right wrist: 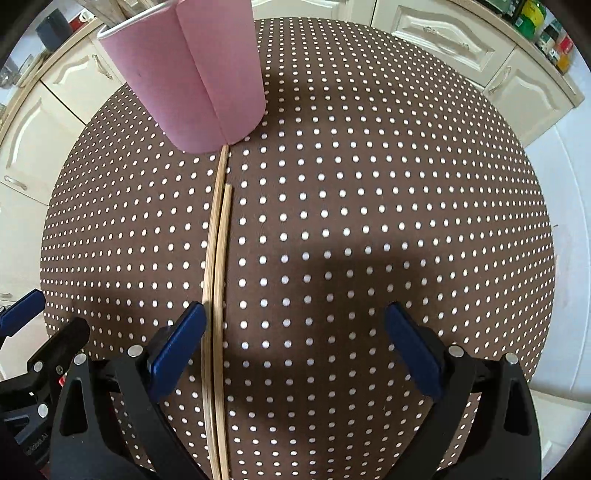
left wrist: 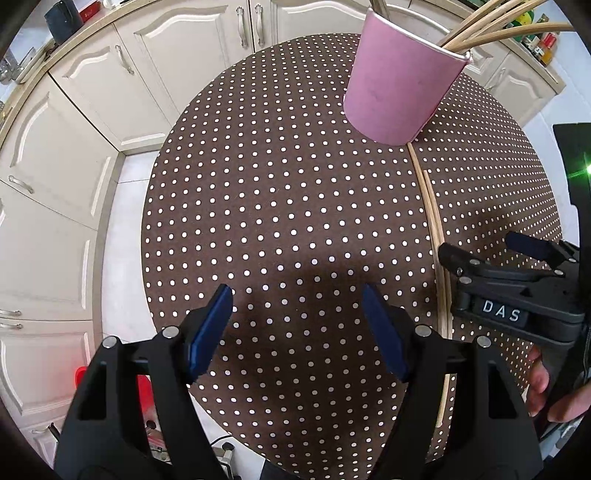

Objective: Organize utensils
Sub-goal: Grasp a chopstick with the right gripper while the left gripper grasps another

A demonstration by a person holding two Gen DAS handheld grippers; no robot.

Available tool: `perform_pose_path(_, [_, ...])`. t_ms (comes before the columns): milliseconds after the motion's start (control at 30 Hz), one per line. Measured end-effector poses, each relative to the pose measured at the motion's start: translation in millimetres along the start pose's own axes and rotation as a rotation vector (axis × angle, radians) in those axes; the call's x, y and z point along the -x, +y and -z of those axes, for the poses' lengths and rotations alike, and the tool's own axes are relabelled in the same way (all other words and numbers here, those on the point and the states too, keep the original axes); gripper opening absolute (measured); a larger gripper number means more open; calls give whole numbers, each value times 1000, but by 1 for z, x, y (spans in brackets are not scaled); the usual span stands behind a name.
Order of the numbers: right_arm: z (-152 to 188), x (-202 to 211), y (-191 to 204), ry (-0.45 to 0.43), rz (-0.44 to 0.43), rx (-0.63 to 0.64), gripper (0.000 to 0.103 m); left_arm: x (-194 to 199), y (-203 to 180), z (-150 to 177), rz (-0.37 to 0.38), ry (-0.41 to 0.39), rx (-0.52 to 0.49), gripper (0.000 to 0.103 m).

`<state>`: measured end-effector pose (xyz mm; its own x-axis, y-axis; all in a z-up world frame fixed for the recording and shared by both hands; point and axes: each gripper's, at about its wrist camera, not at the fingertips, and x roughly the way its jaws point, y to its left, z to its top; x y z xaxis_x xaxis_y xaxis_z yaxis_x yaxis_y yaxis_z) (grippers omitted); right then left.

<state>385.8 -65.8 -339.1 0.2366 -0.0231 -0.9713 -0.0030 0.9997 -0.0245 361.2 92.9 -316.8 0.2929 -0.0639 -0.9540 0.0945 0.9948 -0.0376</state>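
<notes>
Left gripper (left wrist: pixel 297 325): black frame, blue pads, jaws spread wide with nothing between them, pointing steeply down over bare cloth near the middle of the table. Right gripper (right wrist: pixel 295 350): same build, jaws likewise spread, empty; its left pad (right wrist: pixel 179 345) stands just beside the chopsticks (right wrist: pixel 218 266), contact not certain from this view. Chopsticks: two pale wooden sticks lying flat, side by side and touching along most of their length, running from the table's near edge toward its far side; the longer-reaching one ends at the foot of the cup, the other stops short of it. Cup (right wrist: pixel 192 74): pink, upright, at the far side of the table, holding several more wooden sticks (left wrist: pixel 487 22) that lean out over its rim. Table (left wrist: pixel 277 184): round, covered in brown cloth with white dots. Hand (left wrist: pixel 543 384): partly visible gripping the right gripper's handle. Cabinets (left wrist: pixel 74 147): cream doors with metal handles, beyond the table.
</notes>
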Motion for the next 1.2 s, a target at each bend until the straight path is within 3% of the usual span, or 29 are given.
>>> perform_pose_path(367, [0, -13, -10, 20, 22, 3, 90, -8, -2, -9, 3, 11, 1, 71])
perform_pose_path(467, [-4, -13, -7, -21, 3, 28, 82, -7, -4, -11, 4, 11, -1, 71])
perform_pose_path(500, [-5, -10, -3, -48, -9, 54, 68, -7, -5, -11, 5, 11, 0, 71])
perform_pose_path(533, [-3, -7, -1, -70, -16, 71, 44, -7, -6, -12, 7, 13, 1, 71])
perform_pose_path(600, [-8, -7, 0, -76, -43, 86, 13, -8, -8, -14, 20, 24, 5, 71])
perform_pose_path(633, [-11, -8, -3, -69, -57, 77, 9, -8, -8, -15, 25, 27, 8, 71])
perform_pose_path(800, [-16, -14, -30, -67, -177, -18, 5, -6, -26, -27, 52, 19, -18, 71])
perform_pose_path(1000, [-21, -17, -50, -78, -189, -100, 5, -9, -53, -45, 108, 10, -33, 71])
perform_pose_path(1200, [-24, -10, -75, -81, -221, -161, 5, -26, -78, -67, 119, 24, -43, 71])
